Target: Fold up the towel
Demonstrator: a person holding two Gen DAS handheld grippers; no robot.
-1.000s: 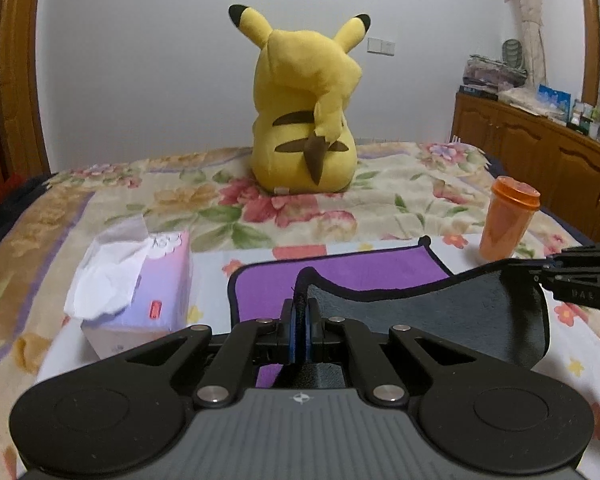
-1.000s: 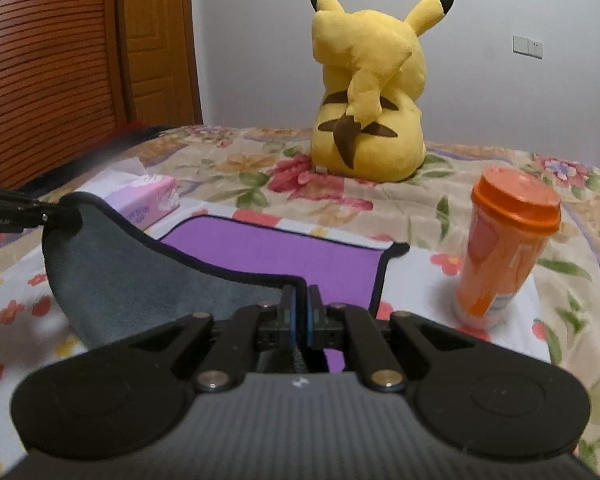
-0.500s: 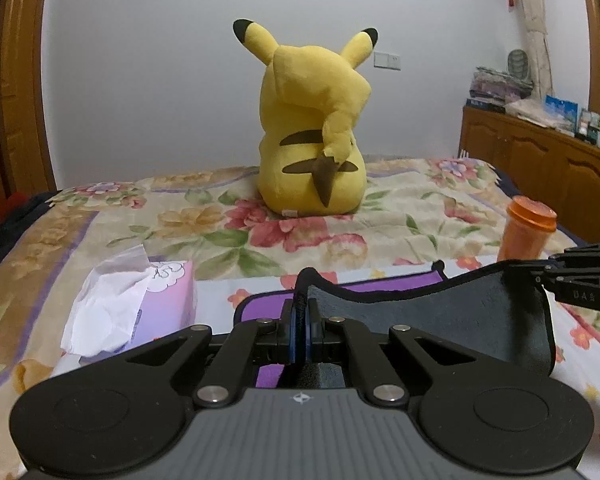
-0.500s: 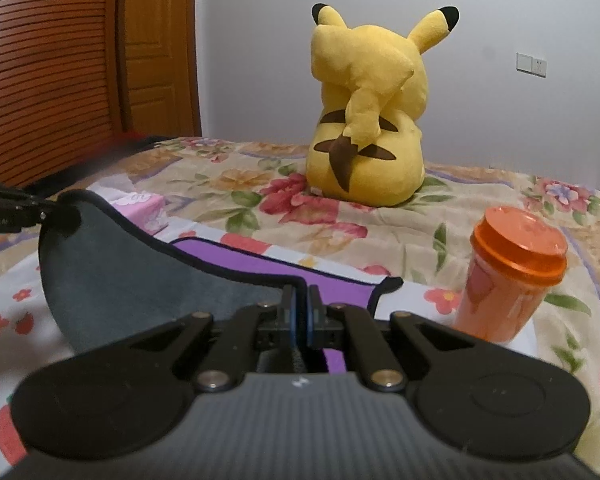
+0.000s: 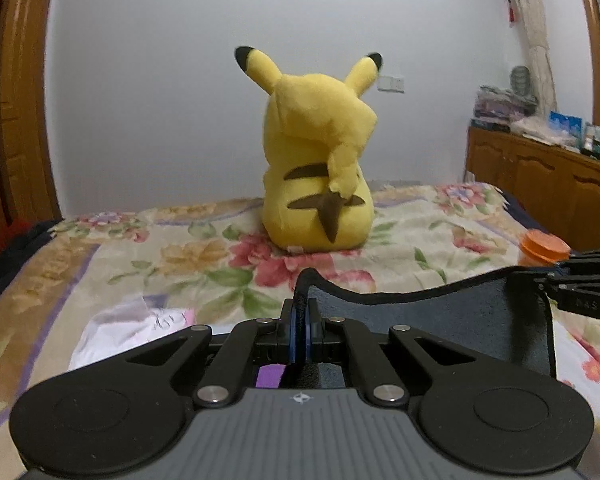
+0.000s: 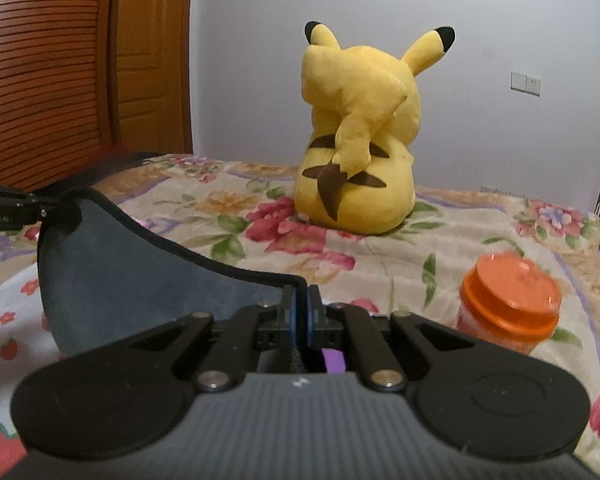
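Note:
The towel (image 5: 440, 320) is grey on one side and purple on the other, with a black hem. It hangs slack between my two grippers above the bed. My left gripper (image 5: 300, 312) is shut on one towel corner. My right gripper (image 6: 300, 304) is shut on the other corner; the towel (image 6: 132, 272) sags to its left. In the left wrist view the right gripper (image 5: 572, 284) shows at the right edge. In the right wrist view the left gripper (image 6: 16, 210) shows at the left edge. Only a sliver of purple shows under each gripper.
A yellow Pikachu plush (image 5: 316, 168) sits on the floral bedspread (image 5: 180, 256) straight ahead. An orange-lidded cup (image 6: 508, 304) stands at the right. A tissue box (image 5: 132, 328) lies at the left. A wooden cabinet (image 5: 548, 184) stands far right, a wooden door (image 6: 148, 64) far left.
Both grippers have risen and moved forward with the towel's near edge. The purple part on the bed has dropped out of view. The cup and tissue box sit lower in the frames.

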